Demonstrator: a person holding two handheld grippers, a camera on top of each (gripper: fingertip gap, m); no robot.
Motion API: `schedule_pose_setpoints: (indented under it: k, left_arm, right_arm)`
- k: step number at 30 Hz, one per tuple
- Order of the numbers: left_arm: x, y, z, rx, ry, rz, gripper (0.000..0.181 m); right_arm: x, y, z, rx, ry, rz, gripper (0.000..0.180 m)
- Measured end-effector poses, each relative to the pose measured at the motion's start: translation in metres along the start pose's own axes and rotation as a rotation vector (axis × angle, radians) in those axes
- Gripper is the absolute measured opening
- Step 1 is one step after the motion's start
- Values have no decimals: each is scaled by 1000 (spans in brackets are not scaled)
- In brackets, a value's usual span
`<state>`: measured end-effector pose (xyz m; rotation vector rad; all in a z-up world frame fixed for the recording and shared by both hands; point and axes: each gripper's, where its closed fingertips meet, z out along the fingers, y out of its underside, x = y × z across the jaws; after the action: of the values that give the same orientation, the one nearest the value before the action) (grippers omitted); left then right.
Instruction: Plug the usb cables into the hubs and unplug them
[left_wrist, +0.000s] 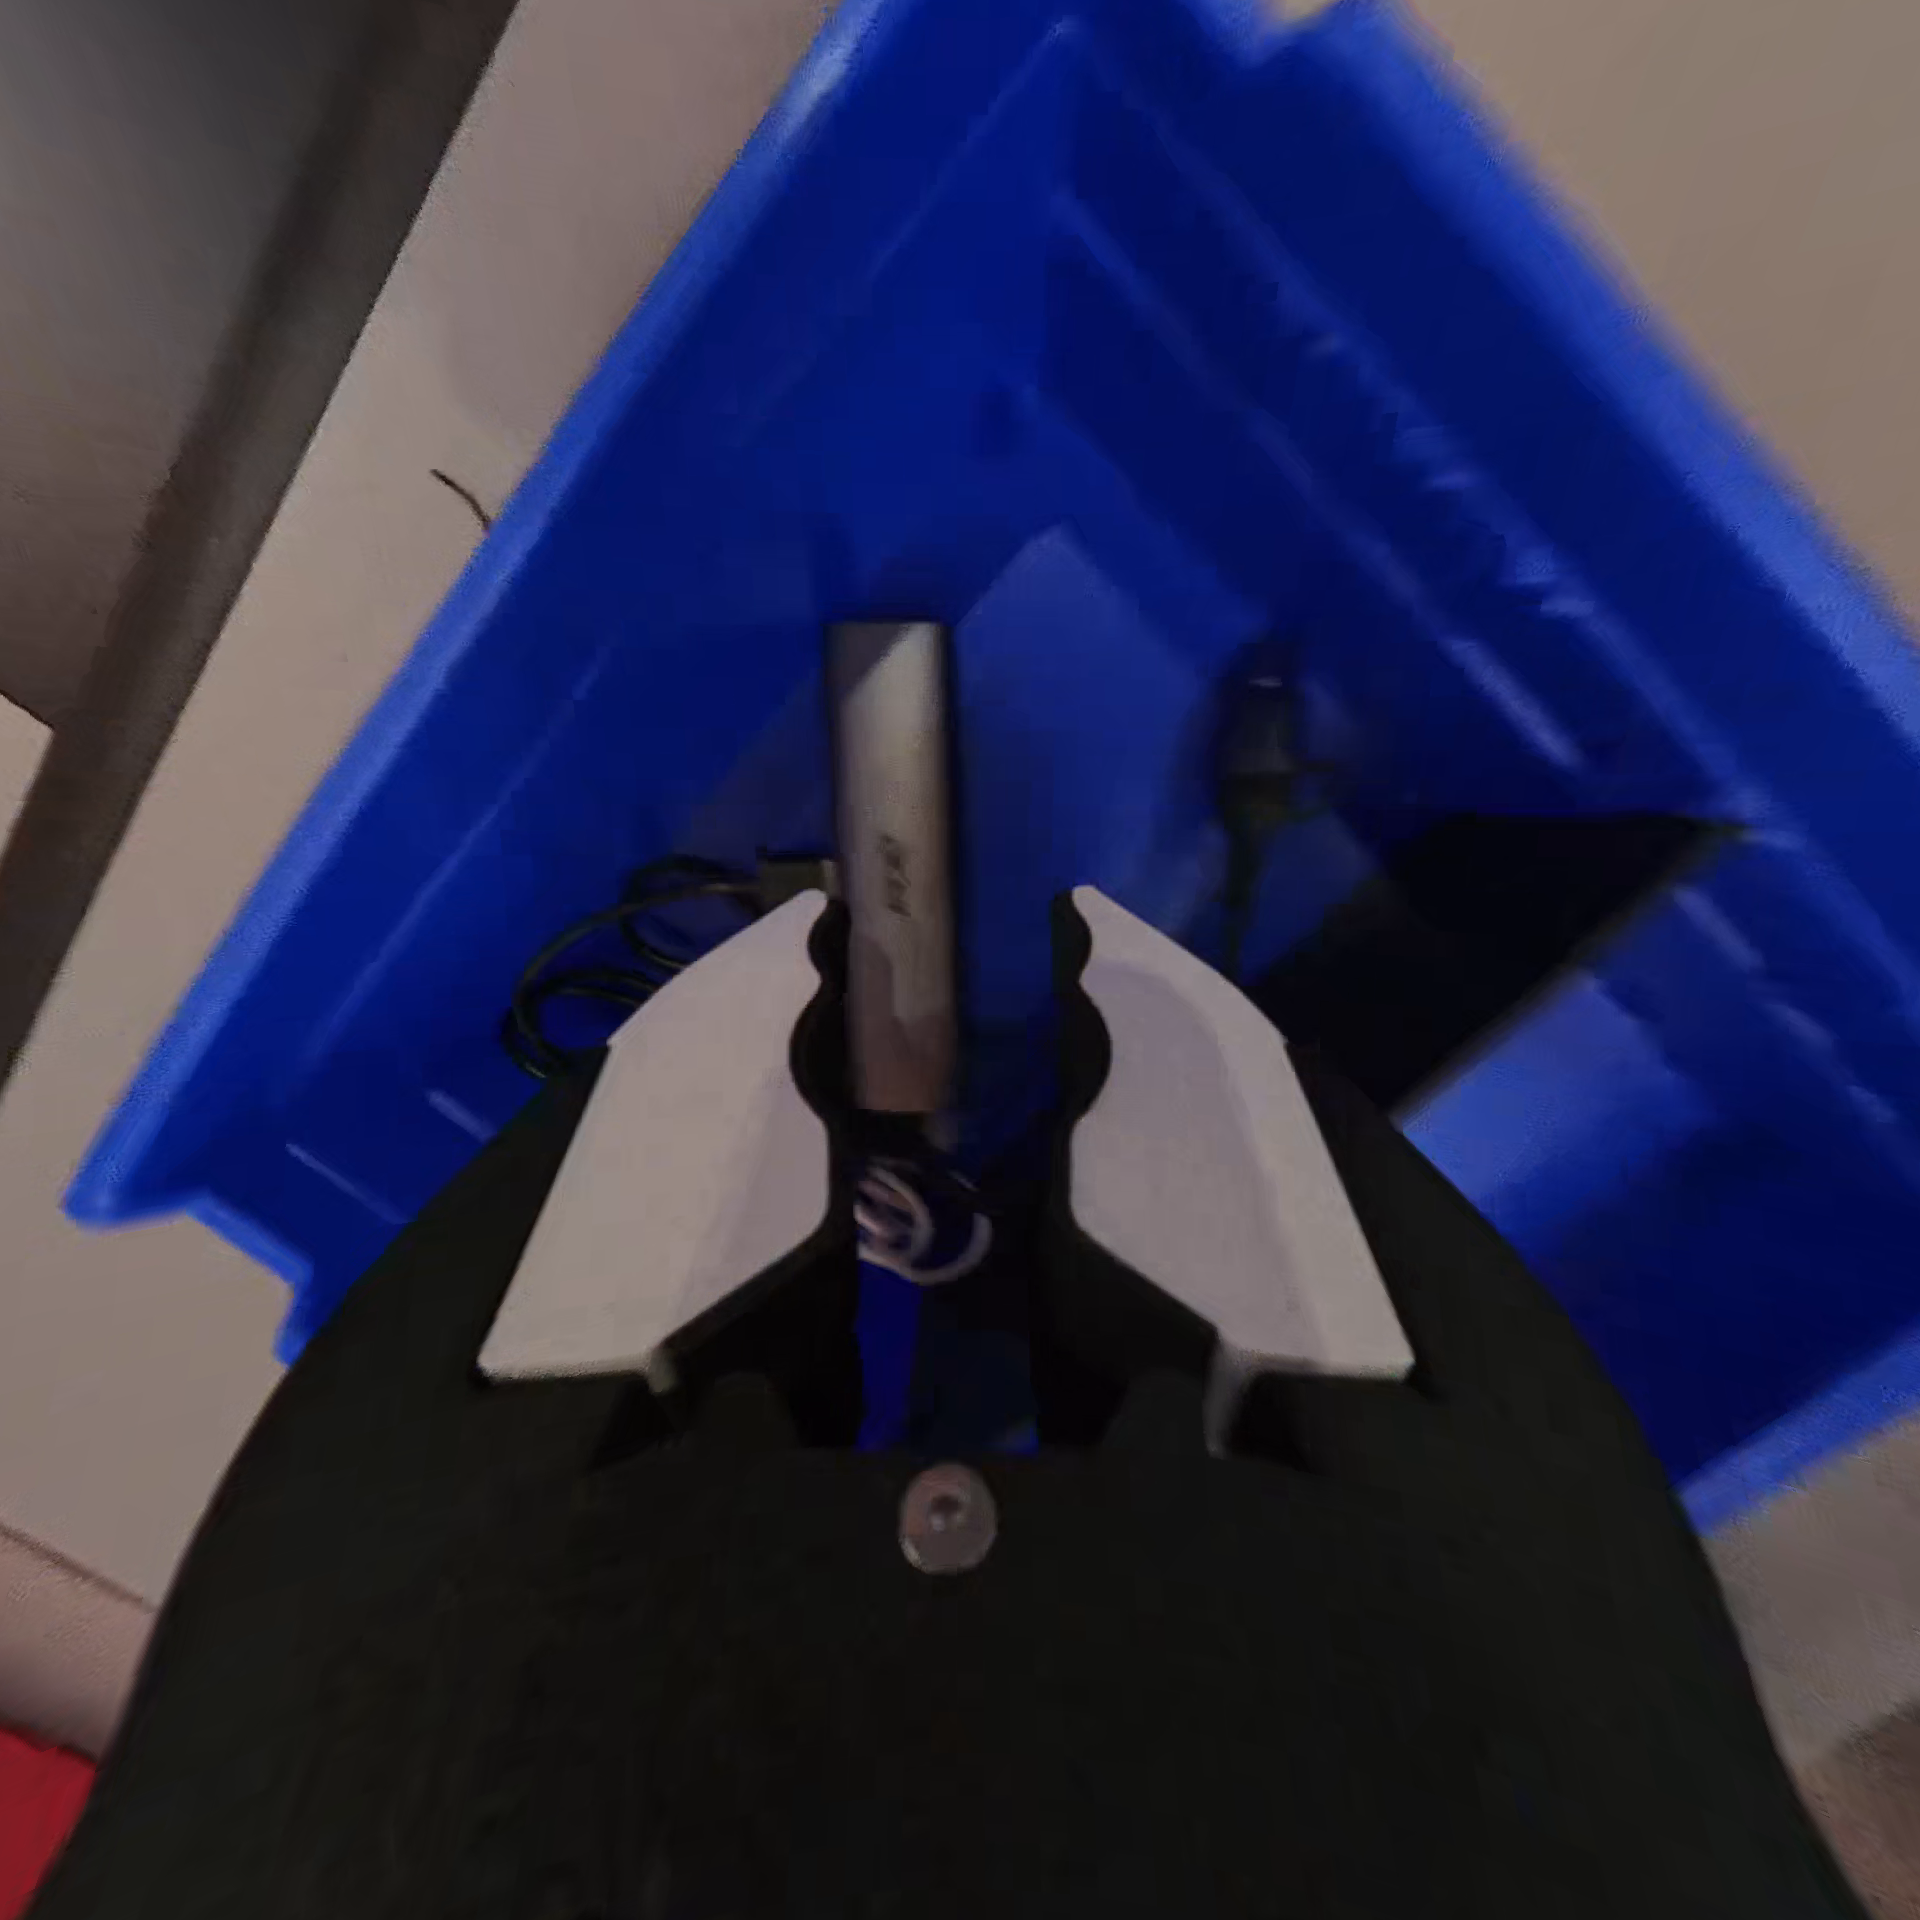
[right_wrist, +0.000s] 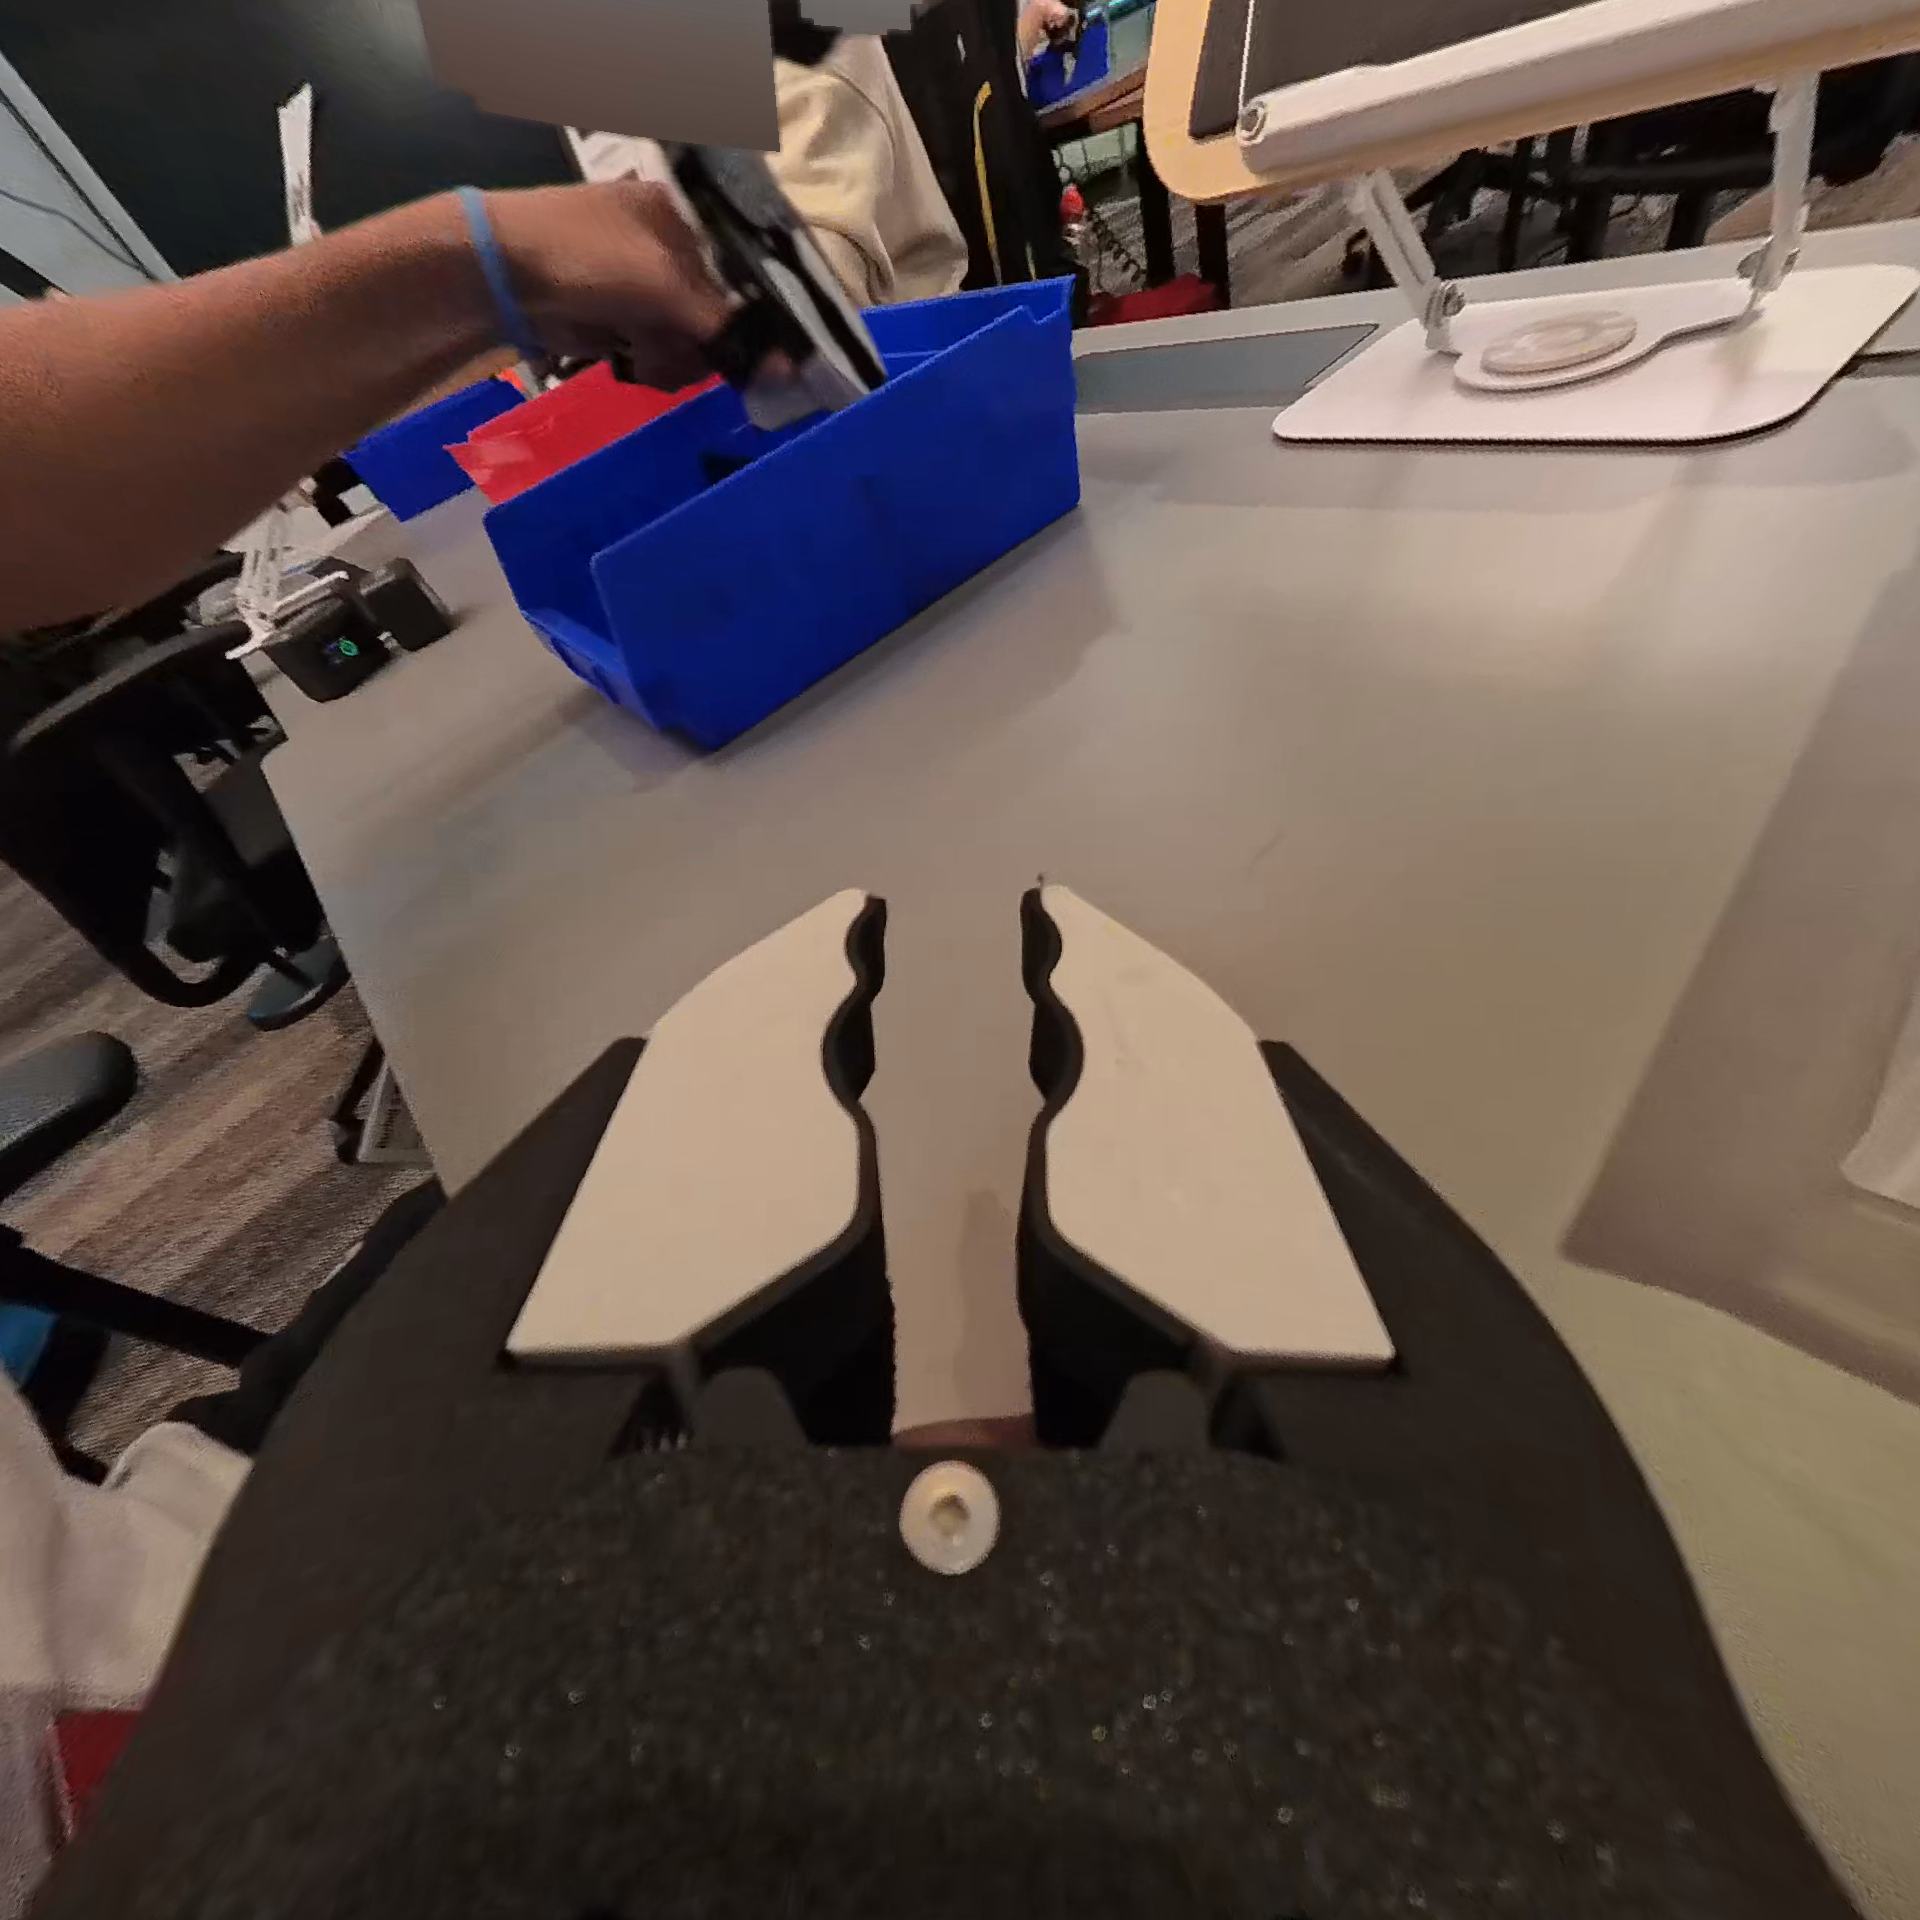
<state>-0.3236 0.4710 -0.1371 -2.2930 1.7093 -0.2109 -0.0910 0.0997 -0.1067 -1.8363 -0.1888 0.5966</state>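
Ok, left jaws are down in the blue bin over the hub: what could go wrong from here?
1. The silver hub sits between the left gripper jaws with gaps either side, so it may slip or twist on closing.
2. A thin black cable coils beside it and could snag.
3. The right gripper hovers open, apart from the blue bin, so nothing steadies it.

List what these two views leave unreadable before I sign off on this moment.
- Left wrist view: whether the left gripper grips the silver hub or just straddles it; motion blur hides any contact.
- Left wrist view: the hub's ports; blurred, and only its narrow face shows.
- Left wrist view: where the black cable ends; the left finger covers it.
- Right wrist view: the blue bin contents; its wall and the far gripper block them.
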Motion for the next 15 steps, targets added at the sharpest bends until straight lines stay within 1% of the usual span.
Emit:
schedule_pose_setpoints:
  k: [2, 4, 6, 7, 8, 10, 12, 14, 15]
  left_arm:
    - [-11, -1, 22, -64, -10, 22, 38]
    - [-9, -2, 39, -98, 11, 49, 38]
    - [-13, 0, 50, -124, -31, 75, 40]
    - [-15, 2, 54, -142, -47, 83, 33]
    - [-14, 2, 56, -134, -44, 76, 31]
    - [-14, 1, 57, -99, -51, 50, 31]
    - [-15, 3, 53, -89, -106, 80, 31]
    - [-15, -2, 37, -37, -195, 124, 31]
    - [-13, -8, 22, 11, -240, 139, 31]
  right_arm:
    - [-2, 1, 0, -3, -17, -3, 25]
    - [-5, 5, 2, -25, -41, -21, 25]
    - [-7, 9, 3, -46, -54, -30, 25]
    - [-8, 9, 3, -46, -59, -30, 25]
    - [-9, 10, 4, -47, -67, -26, 25]
    - [-14, 11, 4, -55, -90, -19, 25]
    - [-18, 12, 4, -58, -100, -25, 25]
    - [-22, 12, 4, -60, -109, -33, 25]
    - [-24, 12, 3, -60, -112, -36, 25]
